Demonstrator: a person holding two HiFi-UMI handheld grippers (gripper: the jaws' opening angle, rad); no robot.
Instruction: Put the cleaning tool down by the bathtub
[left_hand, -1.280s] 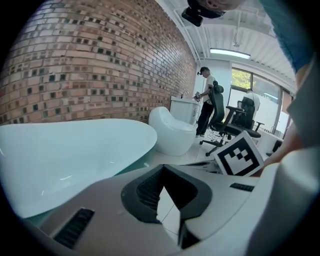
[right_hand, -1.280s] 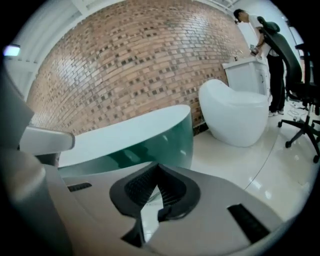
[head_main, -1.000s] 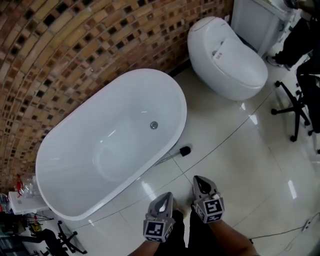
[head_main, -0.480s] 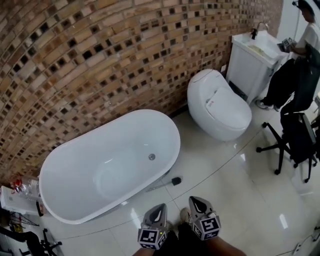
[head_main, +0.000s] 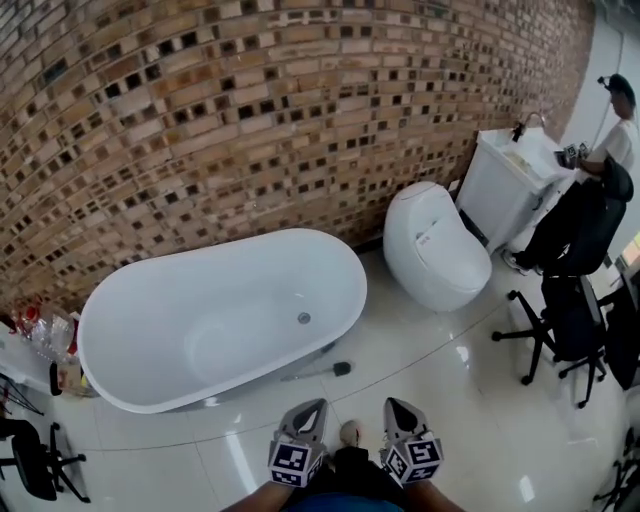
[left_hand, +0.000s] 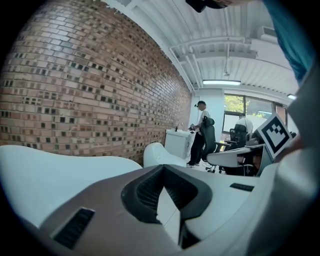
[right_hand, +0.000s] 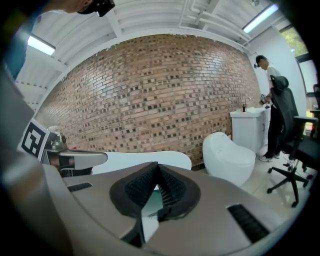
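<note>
The bathtub (head_main: 220, 310) stands along the brick wall (head_main: 250, 120), filling the left and middle, with its drain (head_main: 303, 318) toward its right end. The cleaning tool (head_main: 318, 372) lies on the floor (head_main: 450, 400) just beside the tub's near right side, head to the right. Right of the tub, by the same wall, sits the toilet (head_main: 435, 250). Farther right is a washbasin cabinet (head_main: 505, 185) with a person (head_main: 600, 150) at it. An office chair (head_main: 560, 320) stands nearer, at the right. The left gripper (head_main: 314, 408) and right gripper (head_main: 396, 406) sit side by side at the near edge

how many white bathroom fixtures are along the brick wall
3: the tub on the left, the toilet to its right, and the sink cabinet farthest right. None looks hidden.
</note>
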